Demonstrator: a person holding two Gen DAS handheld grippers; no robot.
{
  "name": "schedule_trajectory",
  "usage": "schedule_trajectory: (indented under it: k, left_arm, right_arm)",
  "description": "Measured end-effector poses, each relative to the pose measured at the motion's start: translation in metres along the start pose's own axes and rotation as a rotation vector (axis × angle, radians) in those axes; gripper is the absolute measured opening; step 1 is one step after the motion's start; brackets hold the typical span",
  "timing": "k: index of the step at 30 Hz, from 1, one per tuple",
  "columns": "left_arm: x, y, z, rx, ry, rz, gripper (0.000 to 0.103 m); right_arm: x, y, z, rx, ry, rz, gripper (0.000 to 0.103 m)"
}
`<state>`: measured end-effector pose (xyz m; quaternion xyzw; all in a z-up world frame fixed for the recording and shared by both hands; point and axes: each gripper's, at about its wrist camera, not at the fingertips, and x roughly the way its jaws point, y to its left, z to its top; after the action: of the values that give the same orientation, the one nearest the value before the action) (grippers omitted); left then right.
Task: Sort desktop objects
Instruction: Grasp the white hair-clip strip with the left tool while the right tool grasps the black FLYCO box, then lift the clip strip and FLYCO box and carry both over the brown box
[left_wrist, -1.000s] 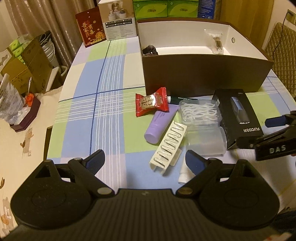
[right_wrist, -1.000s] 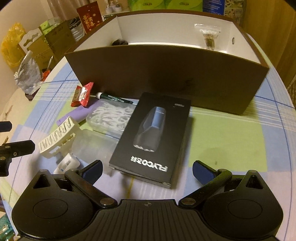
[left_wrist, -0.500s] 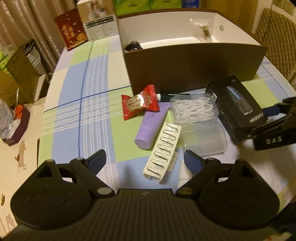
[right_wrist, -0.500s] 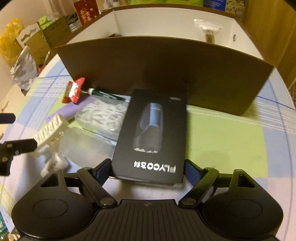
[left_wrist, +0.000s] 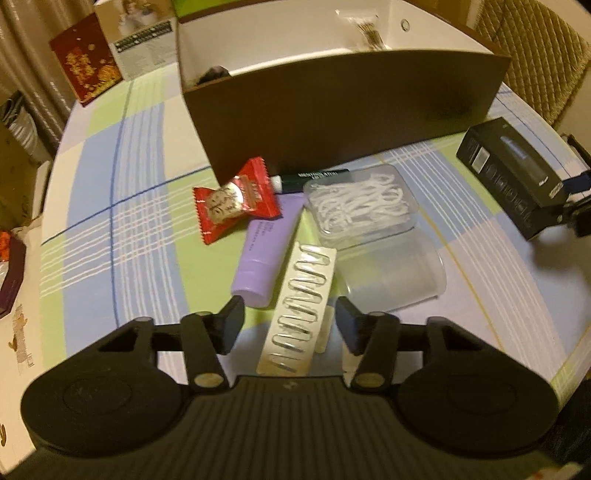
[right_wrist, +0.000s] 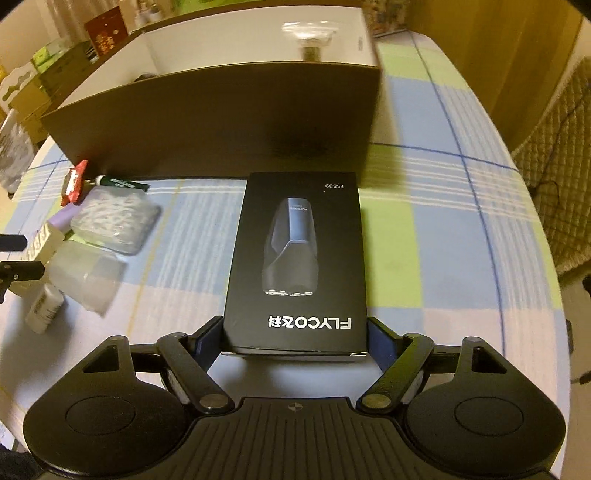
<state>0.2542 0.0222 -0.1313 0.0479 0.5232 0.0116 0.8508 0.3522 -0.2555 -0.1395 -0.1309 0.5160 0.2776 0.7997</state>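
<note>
A cream hair clip (left_wrist: 303, 306) lies on the checked cloth between the fingers of my left gripper (left_wrist: 290, 317). Its jaws are closing and the pads stand just off the clip's edges. My right gripper (right_wrist: 295, 332) is shut on the near end of the black shaver box (right_wrist: 299, 254); the same shaver box (left_wrist: 509, 177) shows at the right of the left wrist view. Beside the clip lie a purple tube (left_wrist: 264, 251), a red candy packet (left_wrist: 232, 203), a green lip balm (left_wrist: 314, 177), a clear box of floss picks (left_wrist: 358, 203) and a clear lid (left_wrist: 391, 273).
A large brown open box (left_wrist: 332, 110) stands behind the pile, with a small clear bag (left_wrist: 365, 26) and a dark item (left_wrist: 214, 74) inside. A red card (left_wrist: 85, 62) and a white carton (left_wrist: 144, 40) stand at the back left. A small white bottle (right_wrist: 44, 306) lies near the front edge.
The left gripper came down over the hair clip and its jaws narrowed around it. The right gripper closed on the black box and carried it to the right, away from the pile.
</note>
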Motion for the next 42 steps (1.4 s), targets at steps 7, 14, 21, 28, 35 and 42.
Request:
schedule_trajectory:
  k: [7, 14, 21, 28, 35, 42]
  left_arm:
    - [0.014, -0.007, -0.002, 0.026, 0.031, -0.019, 0.028]
    - [0.024, -0.010, 0.005, 0.010, 0.019, -0.018, 0.024]
    - [0.016, -0.011, 0.003, 0.034, -0.006, -0.020, 0.024]
    - [0.003, -0.004, 0.000, -0.003, -0.024, 0.000, 0.024]
    - [-0.009, 0.004, -0.002, -0.036, -0.036, 0.026, 0.024]
    - [-0.019, 0.003, -0.002, -0.057, -0.051, 0.035, 0.024]
  right_arm:
    - [-0.001, -0.002, -0.002, 0.020, -0.003, -0.013, 0.077]
    - [0.004, -0.003, 0.002, 0.026, -0.012, -0.014, 0.078]
    - [0.016, 0.001, 0.015, 0.007, -0.016, -0.031, 0.082]
    - [0.028, 0.004, 0.028, -0.022, -0.021, -0.050, 0.082]
    - [0.045, 0.007, 0.036, -0.072, -0.004, -0.075, 0.082]
    - [0.043, 0.008, 0.031, -0.120, 0.011, -0.067, 0.078]
